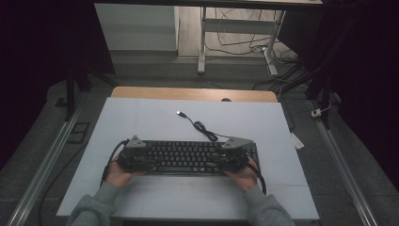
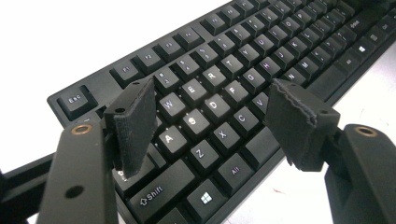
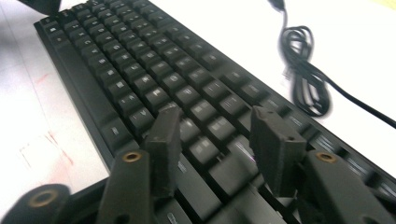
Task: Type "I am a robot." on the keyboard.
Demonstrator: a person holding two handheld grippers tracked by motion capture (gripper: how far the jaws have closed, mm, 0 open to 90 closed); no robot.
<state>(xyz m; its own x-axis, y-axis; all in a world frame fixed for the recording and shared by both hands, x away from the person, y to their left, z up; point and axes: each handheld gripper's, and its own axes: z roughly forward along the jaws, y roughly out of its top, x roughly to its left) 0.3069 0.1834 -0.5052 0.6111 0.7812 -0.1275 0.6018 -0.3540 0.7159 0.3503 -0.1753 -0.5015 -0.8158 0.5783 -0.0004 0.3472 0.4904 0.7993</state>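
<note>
A black keyboard lies across the near middle of the white table mat. Its black cable curls away behind it and ends in a USB plug. My left gripper sits over the keyboard's left end, held in a hand. In the left gripper view the left gripper is open above the letter keys, with nothing between its pads. My right gripper is over the right end. In its own view the right gripper is open above the keys, and the coiled cable lies beyond.
A wooden table edge shows behind the mat. Farther back stand a desk frame and loose cables on the floor. Metal rails run along both sides of the table.
</note>
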